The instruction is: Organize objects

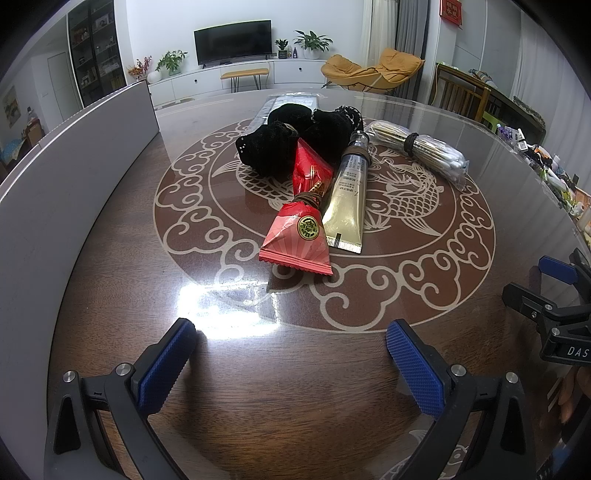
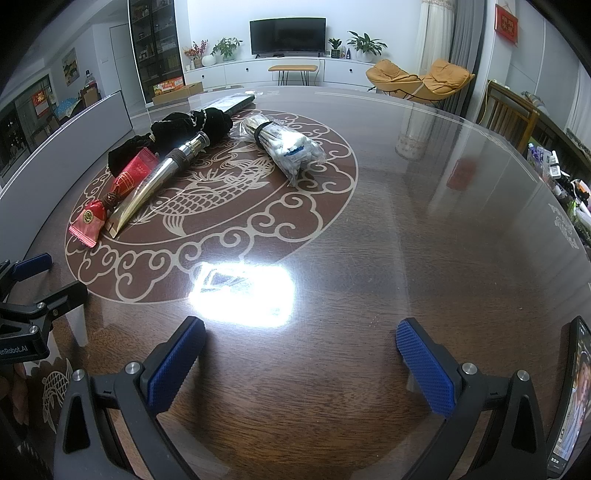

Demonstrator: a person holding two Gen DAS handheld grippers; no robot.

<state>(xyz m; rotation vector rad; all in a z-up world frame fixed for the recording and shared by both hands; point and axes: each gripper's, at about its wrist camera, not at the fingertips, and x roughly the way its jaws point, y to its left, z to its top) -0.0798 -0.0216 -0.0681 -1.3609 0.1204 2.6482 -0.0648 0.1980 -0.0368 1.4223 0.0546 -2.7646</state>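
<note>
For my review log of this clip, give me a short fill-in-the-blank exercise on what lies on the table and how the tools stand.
1. The red snack packet lies right beside the ____ tube.
2. The bag of cotton swabs is bound by a ____ band.
3. Both the left tool and the right tool are ____ and hold nothing.
4. The black fabric lies ____ the packet, toward the television.

Missing words: gold; dark; open; behind

Both wrist views look low across the table (image 1: 110, 295) toward the television (image 2: 288, 35) (shared), left nearer the pile.
</note>
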